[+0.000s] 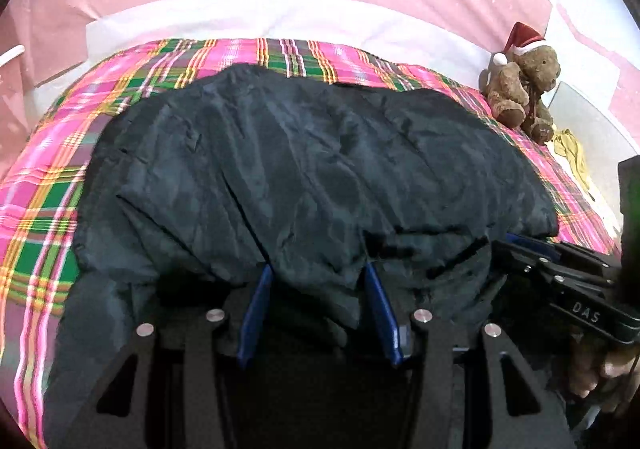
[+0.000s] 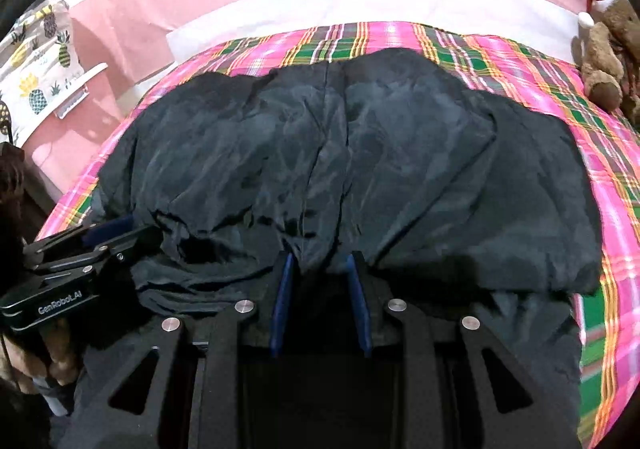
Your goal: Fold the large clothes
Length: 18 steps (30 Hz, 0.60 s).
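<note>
Dark clothing, a large navy-black garment, lies spread over the plaid blanket on a bed. It fills the middle of both wrist views, with its long axis running left to right across each frame. Its near edge is bunched up at the bottom centre of each picture, right at the grippers.

In the left wrist view, the left gripper has a fold of that near edge between its blue pads, and the jaws are clamped on the fabric, part-way closed around a thick gather. In the right wrist view, the right gripper does the same with a narrower bunch, its jaws closer together and pressing on the cloth. Each tool also shows in the other's camera: the right one at the lower right of the left view, the left one at the lower left of the right view. They sit side by side along the same hem, near each other rather than at the garment's far corners.

From the jaws, the rest of the garment stretches away toward the top of the frame, toward the white pillow and pink wall. A fold would probably carry this near edge up and over toward the far edge. Neither hand looks nearer, so both would need to travel together.

A teddy bear sits at the upper right, clear of the cloth.
</note>
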Tool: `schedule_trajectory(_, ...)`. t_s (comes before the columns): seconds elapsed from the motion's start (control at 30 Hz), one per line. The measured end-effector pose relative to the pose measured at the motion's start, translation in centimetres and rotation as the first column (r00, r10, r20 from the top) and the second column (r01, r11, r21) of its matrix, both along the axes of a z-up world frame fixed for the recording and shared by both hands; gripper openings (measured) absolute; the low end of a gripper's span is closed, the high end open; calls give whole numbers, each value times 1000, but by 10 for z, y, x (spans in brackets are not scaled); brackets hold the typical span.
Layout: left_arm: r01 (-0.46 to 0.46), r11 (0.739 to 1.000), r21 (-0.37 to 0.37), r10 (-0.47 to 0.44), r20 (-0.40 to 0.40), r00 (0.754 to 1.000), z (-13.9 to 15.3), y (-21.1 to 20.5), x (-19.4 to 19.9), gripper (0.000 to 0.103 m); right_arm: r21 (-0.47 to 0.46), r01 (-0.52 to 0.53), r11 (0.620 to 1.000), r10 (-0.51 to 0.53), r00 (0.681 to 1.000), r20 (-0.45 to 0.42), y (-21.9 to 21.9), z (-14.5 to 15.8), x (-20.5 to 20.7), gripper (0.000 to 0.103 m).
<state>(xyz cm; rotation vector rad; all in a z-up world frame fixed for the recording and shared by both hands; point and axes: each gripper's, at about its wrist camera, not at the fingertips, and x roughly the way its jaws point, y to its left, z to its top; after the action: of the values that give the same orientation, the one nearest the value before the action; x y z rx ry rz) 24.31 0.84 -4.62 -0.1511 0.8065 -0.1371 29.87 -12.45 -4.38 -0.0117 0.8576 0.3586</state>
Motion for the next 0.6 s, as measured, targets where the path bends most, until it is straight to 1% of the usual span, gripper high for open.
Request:
schedule_trajectory(0.13, 7, 1000, 18, -7, 30, 1000, 16, -3, -31, 51, 8, 5, 1000, -5, 1000, 25, -10, 16, -28, 29)
schedule_trajectory(0.2, 2, 1000, 21, -3, 41, 999, 24, -3, -51, 51, 14, 12, 1000, -12, 999, 41, -16, 24, -49, 30)
schedule_trajectory(0.27, -8, 1000, 19, 7, 49, 999, 29, -2, -70, 51, 23, 14, 1000, -16, 998, 58, -22, 31, -70, 35)
schedule_trajectory(0.3, -17, 1000, 21, 16, 51, 999, 31, -1, -81, 51, 25, 16, 1000, -17, 998, 63, -25, 33, -78, 36)
schedule_trajectory(0.47, -54, 998, 18, 53, 53, 997, 35, 3, -128, 51, 38, 33, 999, -36, 996, 81, -38, 40, -130, 41)
schedule_trajectory(0.6, -69, 997, 15, 68, 48, 996, 36, 4, -163, 51, 42, 48, 998, -52, 994, 92, -46, 43, -165, 42)
